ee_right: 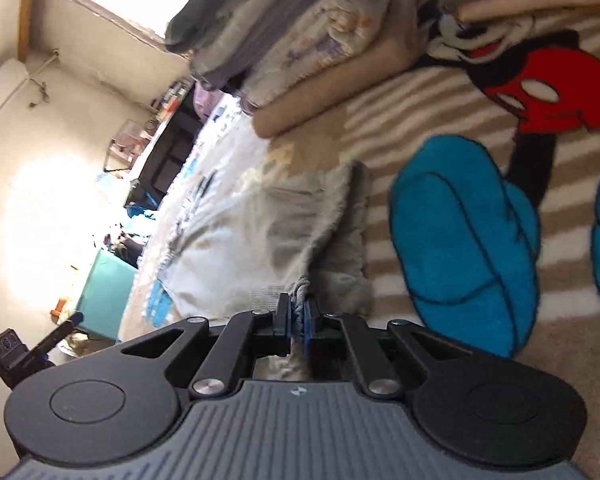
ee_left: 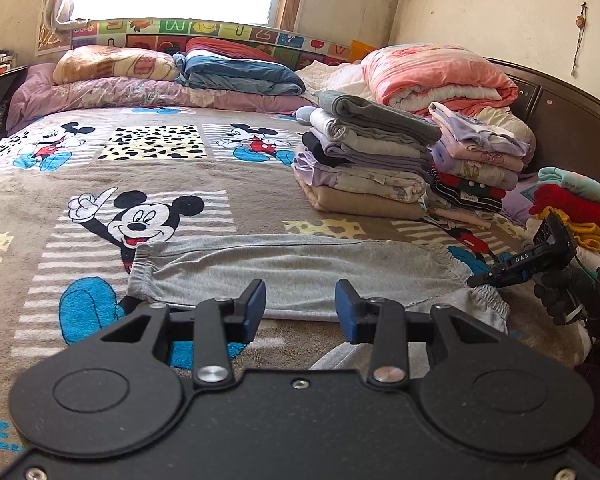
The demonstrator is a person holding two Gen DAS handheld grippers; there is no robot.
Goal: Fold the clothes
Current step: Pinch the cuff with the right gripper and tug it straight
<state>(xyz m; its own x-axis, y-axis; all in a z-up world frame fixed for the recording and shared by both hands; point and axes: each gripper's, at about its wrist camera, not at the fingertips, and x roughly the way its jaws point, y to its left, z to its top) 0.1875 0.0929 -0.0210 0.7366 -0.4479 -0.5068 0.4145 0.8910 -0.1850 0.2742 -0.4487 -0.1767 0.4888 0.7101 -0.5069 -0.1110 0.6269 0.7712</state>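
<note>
left tongs (ee_left: 300,306): jaws apart, nothing between the pads; hovering low over the near edge of the grey garment (ee_left: 300,276).
right tongs (ee_right: 296,320): closed on a bunched bit of the grey garment's elastic hem (cloth visibly pinched between the blue pads). Rolled sideways, so that view is tilted.
garment position: spread flat and wide across the bed (ee_left: 180,184), directly ahead of the left tongs; its right-hand gathered end sits at the right tongs' tips.
done so far: judging by the stacks of folded clothes (ee_left: 364,164) beyond the garment and off to the right of the left tongs, a good share of the pile looks finished. A second stack (ee_left: 480,156) and a small colourful one (ee_left: 572,208) sit further right.
left to do: this piece seems partly flattened, possibly already folded once (can't confirm layers). Left tongs have not gripped yet; the fold-over and stacking remain.
hard to read: right wrist view is motion-blurred, so hem detail is soft. Garment type unclear: shorts or trousers, can't tell. The near edge is hidden behind the left tongs' body. No unfolded pile in view, so remaining count unknown.
</note>
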